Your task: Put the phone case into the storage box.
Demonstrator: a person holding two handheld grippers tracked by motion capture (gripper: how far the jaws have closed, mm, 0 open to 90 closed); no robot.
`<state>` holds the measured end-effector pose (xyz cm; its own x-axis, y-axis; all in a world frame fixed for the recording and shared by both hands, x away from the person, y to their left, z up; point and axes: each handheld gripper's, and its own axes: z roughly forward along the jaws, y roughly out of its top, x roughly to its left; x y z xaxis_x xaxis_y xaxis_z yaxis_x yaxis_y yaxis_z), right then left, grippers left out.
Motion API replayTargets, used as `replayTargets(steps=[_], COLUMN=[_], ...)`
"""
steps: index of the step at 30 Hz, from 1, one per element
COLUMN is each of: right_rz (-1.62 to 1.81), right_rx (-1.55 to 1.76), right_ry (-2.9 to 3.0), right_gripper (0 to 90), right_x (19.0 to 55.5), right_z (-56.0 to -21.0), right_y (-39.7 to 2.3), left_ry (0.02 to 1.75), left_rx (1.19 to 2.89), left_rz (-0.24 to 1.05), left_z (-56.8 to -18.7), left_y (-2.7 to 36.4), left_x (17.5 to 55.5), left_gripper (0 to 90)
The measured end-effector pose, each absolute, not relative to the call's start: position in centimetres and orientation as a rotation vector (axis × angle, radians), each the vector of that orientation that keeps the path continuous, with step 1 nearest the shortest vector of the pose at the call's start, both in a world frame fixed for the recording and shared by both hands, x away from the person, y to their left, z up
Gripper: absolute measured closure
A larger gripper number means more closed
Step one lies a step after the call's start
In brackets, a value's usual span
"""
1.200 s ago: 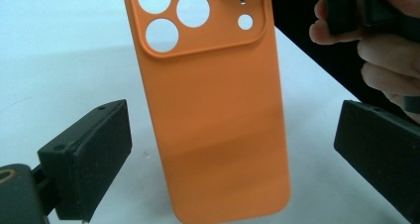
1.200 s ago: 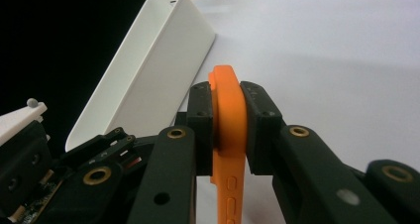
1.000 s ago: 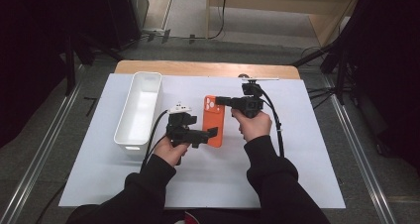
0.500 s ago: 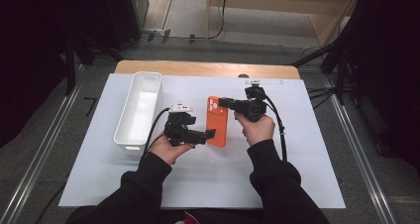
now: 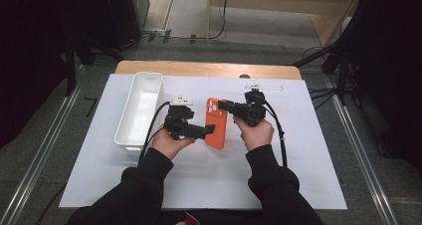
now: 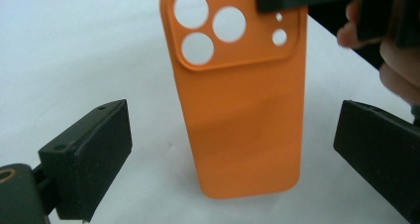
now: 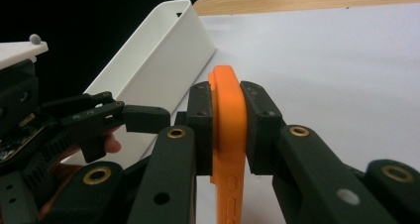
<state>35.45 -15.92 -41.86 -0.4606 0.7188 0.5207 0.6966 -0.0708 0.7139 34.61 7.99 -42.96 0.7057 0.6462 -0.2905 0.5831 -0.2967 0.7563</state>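
Orange silicone phone case (image 5: 216,125) sits near the middle of the white table sheet (image 5: 298,175), held at its camera-cutout end by the right gripper (image 5: 222,105). In the right gripper view the two black pads (image 7: 200,117) press flat on either face of the case (image 7: 228,120), pinching it on edge. The right hand (image 5: 255,131) grasps the gripper body from the near side, with the tool pointing toward the person's left and its cable (image 5: 281,135) trailing back along the forearm.

Left gripper (image 5: 211,130) lies near the lower half of the case, and its jaws have just closed partway and spread again. In the left gripper view they stand wide, one on each side of the case (image 6: 242,115), with clear gaps and no contact. The left hand (image 5: 171,143) cups the tool from below, pointing it toward the person's right.

Long axis of the case runs away from the person in the high view, with the cutout end farthest and the plain end nearest. A white bin (image 5: 139,110) stands to the left of the left gripper, its long side roughly parallel to the case.
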Motion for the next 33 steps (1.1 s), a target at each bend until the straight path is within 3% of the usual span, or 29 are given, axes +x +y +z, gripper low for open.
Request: replayTargets(steps=[33], right_rz=[1.626], right_rx=[1.62], right_ry=[2.077], right_gripper=[75.0], right_x=[34.5], right_z=[-41.6], right_y=[-14.3], left_ry=[0.977], left_rx=[1.936], left_rz=[0.119], left_z=[-43.2], left_y=[6.4], left_x=[35.3], left_gripper=[0.0])
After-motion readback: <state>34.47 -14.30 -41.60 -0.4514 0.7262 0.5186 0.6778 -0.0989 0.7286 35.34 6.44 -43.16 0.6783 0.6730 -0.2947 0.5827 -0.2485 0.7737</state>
